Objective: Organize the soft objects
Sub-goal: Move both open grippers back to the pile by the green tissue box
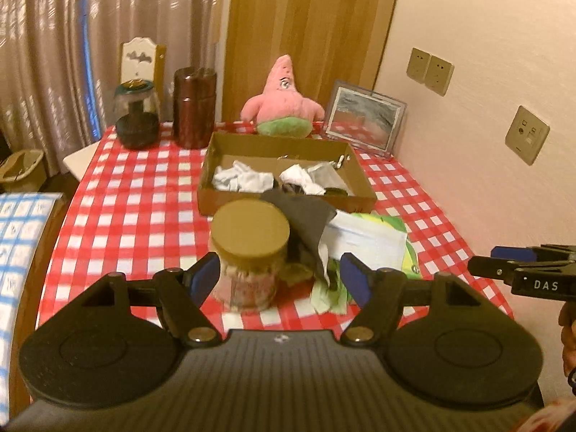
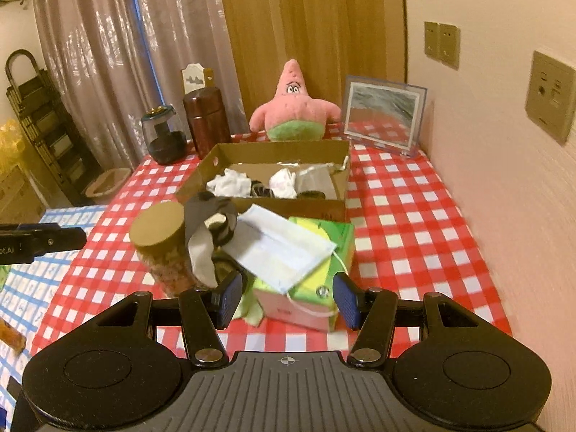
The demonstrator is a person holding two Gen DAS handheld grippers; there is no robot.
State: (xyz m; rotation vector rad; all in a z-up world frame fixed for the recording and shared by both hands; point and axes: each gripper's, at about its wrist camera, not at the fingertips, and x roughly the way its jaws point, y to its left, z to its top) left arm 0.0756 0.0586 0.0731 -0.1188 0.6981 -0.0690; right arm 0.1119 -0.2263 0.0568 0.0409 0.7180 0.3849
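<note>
Premises: a lived-in domestic room. Evidence: table (image 2: 414,208) covered in red-and-white check cloth, set against a plastered wall with switch plates (image 2: 441,44) on the right. Patterned curtains (image 2: 97,54) hang at far left, a wooden door panel (image 2: 306,28) behind. At the far edge stand a pink star plush toy (image 2: 293,102), a framed picture (image 2: 383,113) and a brown canister (image 2: 206,122).

Behind the one cardboard box (image 2: 273,169) stand one pink plush star (image 2: 293,106), one picture frame (image 2: 383,115) and two dark jars (image 2: 206,122). Before the cardboard box: one lidded jar (image 2: 162,248), one face mask (image 2: 284,252), one green carton (image 2: 324,244).
</note>
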